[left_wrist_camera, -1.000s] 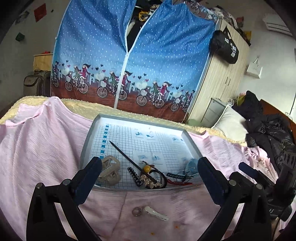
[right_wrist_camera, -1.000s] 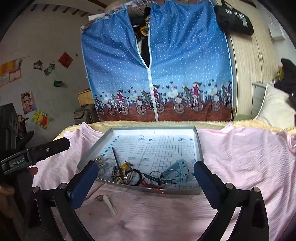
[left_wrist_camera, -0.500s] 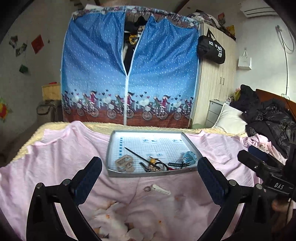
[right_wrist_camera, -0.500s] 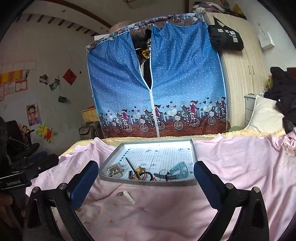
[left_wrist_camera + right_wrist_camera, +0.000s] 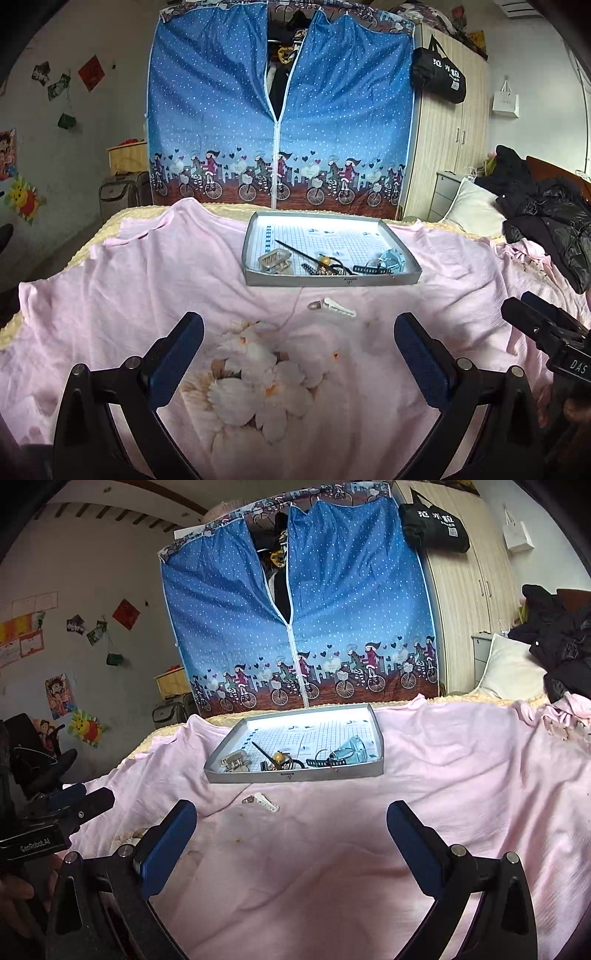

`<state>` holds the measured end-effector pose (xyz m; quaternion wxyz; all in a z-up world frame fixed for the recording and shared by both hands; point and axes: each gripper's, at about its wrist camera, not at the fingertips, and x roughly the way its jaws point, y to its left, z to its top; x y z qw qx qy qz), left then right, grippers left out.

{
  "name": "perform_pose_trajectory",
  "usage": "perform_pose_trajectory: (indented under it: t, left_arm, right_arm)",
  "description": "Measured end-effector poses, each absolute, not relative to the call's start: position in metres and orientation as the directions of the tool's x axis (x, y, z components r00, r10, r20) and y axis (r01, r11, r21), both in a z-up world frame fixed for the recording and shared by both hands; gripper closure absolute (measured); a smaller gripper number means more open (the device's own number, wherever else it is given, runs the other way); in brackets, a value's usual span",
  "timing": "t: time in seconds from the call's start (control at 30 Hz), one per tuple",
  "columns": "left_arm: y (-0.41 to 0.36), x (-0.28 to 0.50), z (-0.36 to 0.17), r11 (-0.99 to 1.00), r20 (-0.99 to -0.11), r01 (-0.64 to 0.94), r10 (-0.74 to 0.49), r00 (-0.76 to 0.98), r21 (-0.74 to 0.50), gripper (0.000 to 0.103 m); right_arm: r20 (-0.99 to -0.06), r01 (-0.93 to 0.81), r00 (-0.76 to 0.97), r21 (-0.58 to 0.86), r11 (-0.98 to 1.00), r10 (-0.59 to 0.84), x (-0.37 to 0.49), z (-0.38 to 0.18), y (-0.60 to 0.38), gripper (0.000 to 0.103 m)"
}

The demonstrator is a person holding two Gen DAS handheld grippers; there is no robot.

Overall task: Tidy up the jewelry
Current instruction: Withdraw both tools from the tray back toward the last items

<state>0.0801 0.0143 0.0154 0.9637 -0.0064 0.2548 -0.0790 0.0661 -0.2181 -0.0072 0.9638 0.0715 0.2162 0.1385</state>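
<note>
A grey tray (image 5: pixel 258 281) (image 5: pixel 347 771) with a grid-printed floor lies on the pink sheet. In it are a beige claw clip (image 5: pixel 274 259) (image 5: pixel 234 760), a black hair stick (image 5: pixel 295 250) (image 5: pixel 261 752), a yellow-bead piece (image 5: pixel 324 260) (image 5: pixel 277 757), a black comb clip (image 5: pixel 371 269) and a pale blue clip (image 5: pixel 393 256) (image 5: pixel 351 751). A white hair clip (image 5: pixel 340 307) (image 5: pixel 265 802) with a small ring (image 5: pixel 314 305) lies on the sheet just in front of the tray. My left gripper (image 5: pixel 298 350) and right gripper (image 5: pixel 291 834) are both open, empty, well short of the tray.
The pink sheet (image 5: pixel 147 280) with a flower print (image 5: pixel 258 376) covers a bed. Behind stands a blue fabric wardrobe (image 5: pixel 280 122) and a wooden wardrobe (image 5: pixel 447 147). Dark clothes (image 5: pixel 546 218) and a pillow (image 5: pixel 472 210) lie at right. The other handheld gripper (image 5: pixel 546 332) shows at the right edge.
Both grippers have pulled back from the tray, which now looks smaller and farther off. More of the pink sheet shows in front. Both stayed open.
</note>
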Motion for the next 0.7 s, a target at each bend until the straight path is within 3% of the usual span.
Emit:
perform_pose_trajectory:
  t: [0.3, 0.7]
  left_arm:
    - [0.010, 0.091, 0.002, 0.992, -0.590, 0.123, -0.105, 0.801, -0.010, 0.002]
    - [0.016, 0.101, -0.007, 0.996, -0.645, 0.089, -0.084, 0.760, -0.025, 0.002]
  right_arm:
    - [-0.479, -0.203, 0.836, 0.181, 0.962, 0.267, 0.074, -0.019, -0.214, 0.000]
    - [-0.592, -0.143, 0.776, 0.168, 0.975, 0.216, 0.091, -0.035, -0.215, 0.000]
